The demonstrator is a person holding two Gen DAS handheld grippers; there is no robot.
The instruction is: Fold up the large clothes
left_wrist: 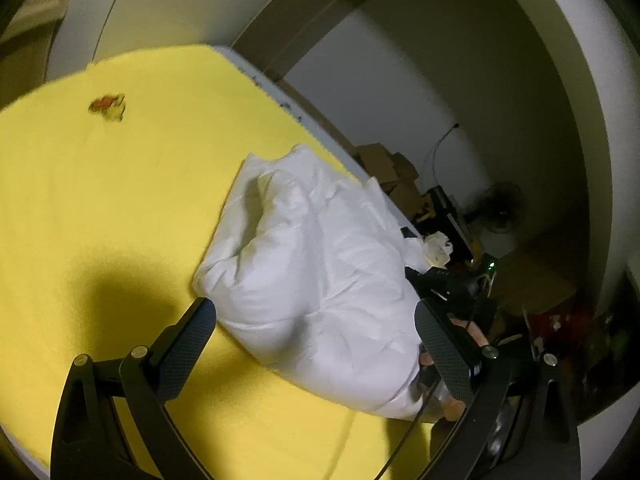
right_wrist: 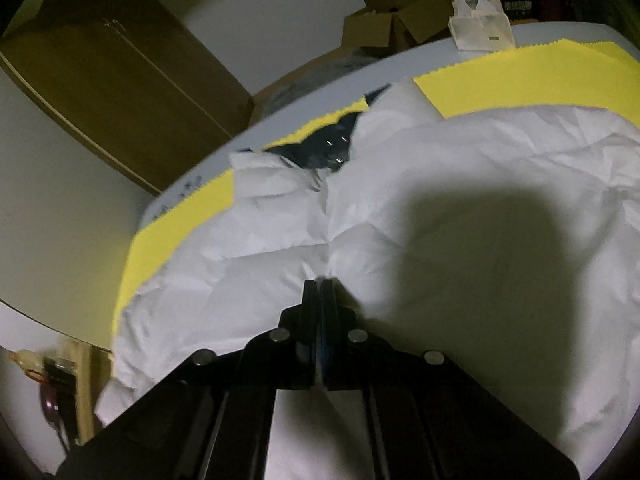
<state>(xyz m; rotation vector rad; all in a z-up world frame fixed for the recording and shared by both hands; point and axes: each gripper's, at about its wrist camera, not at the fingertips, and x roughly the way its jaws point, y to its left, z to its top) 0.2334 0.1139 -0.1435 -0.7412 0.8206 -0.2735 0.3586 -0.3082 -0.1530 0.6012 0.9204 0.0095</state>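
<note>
A white padded jacket [left_wrist: 320, 256] lies bunched in a mound on the yellow cloth [left_wrist: 100, 220] near the table's right edge. My left gripper [left_wrist: 314, 310] is open, one finger on each side of the mound's near end and neither pressing on it. In the right wrist view the jacket [right_wrist: 460, 208] fills the middle, and its dark lining [right_wrist: 320, 148] shows at the collar. My right gripper [right_wrist: 319, 282] is shut, with creases in the fabric running into its tips. Part of a person's hand [left_wrist: 472, 328] shows behind my left gripper's right-hand finger.
A small orange and yellow object [left_wrist: 108, 107] lies far off on the cloth. A folded white shirt [right_wrist: 480, 24] rests at the table's far edge [right_wrist: 280, 112]. Beyond the table are cardboard boxes [right_wrist: 396, 20], a brown cabinet [right_wrist: 120, 80] and a floor fan [left_wrist: 500, 208].
</note>
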